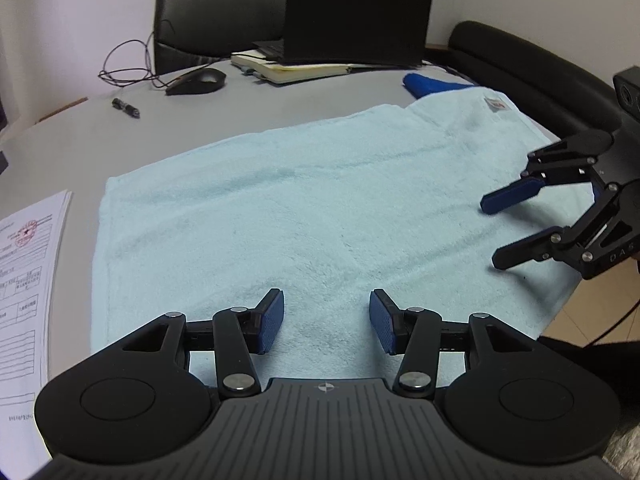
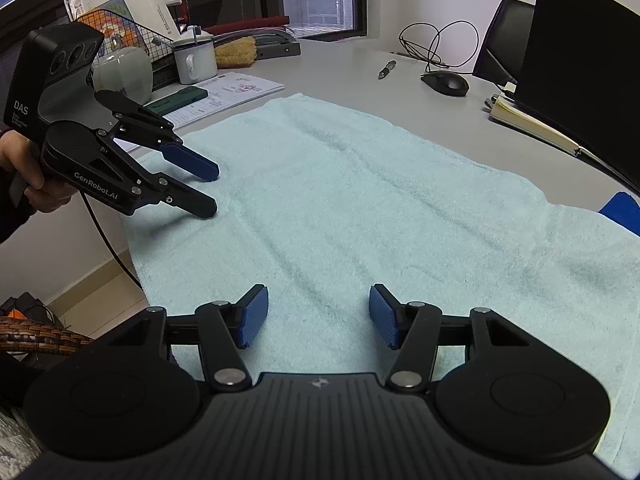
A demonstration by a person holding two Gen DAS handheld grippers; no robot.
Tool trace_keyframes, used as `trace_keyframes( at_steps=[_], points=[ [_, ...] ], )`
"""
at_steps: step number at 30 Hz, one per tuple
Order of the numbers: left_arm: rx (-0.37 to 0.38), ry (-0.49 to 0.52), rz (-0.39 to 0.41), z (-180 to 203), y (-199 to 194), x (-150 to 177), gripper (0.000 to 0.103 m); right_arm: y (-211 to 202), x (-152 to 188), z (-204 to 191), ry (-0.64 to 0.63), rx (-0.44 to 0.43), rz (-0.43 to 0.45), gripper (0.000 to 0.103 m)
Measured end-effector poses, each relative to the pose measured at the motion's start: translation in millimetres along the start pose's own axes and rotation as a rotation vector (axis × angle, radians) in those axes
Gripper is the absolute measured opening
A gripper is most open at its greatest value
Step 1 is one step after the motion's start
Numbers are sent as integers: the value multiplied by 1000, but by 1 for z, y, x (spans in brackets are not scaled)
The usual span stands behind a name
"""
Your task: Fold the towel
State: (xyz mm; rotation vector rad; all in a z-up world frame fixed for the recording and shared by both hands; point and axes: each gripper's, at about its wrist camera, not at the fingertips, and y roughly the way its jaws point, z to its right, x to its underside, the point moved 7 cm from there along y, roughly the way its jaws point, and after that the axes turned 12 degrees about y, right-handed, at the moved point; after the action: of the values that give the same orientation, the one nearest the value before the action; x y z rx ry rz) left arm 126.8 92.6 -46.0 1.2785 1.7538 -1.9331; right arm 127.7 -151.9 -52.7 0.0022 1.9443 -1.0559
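A light blue towel [image 1: 304,200] lies spread flat on the grey table; it also fills the right wrist view [image 2: 380,208]. My left gripper [image 1: 326,312] is open and empty, hovering low over the towel's near edge. It also shows at the left of the right wrist view [image 2: 214,192], open above the towel's near left part. My right gripper [image 2: 318,310] is open and empty over the towel's near edge. It also shows at the right of the left wrist view [image 1: 490,232], open above the towel's right part.
Papers [image 1: 24,272] lie left of the towel. A dark blue cloth [image 1: 428,84], notebook [image 1: 296,70] and laptop [image 1: 356,12] sit behind it, with a mouse [image 1: 196,80] and pen [image 1: 126,108]. A mug [image 2: 194,60] and wire basket [image 2: 120,28] stand far left.
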Motion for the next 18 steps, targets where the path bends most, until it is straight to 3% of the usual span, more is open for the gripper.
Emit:
trace_keyframes(
  at_steps=[10, 18],
  points=[
    [-132, -48, 17, -7, -26, 3, 56, -17, -10, 15, 26, 42, 42, 57],
    [-215, -199, 19, -20, -57, 35, 56, -19, -16, 21, 15, 32, 11, 57]
  ],
)
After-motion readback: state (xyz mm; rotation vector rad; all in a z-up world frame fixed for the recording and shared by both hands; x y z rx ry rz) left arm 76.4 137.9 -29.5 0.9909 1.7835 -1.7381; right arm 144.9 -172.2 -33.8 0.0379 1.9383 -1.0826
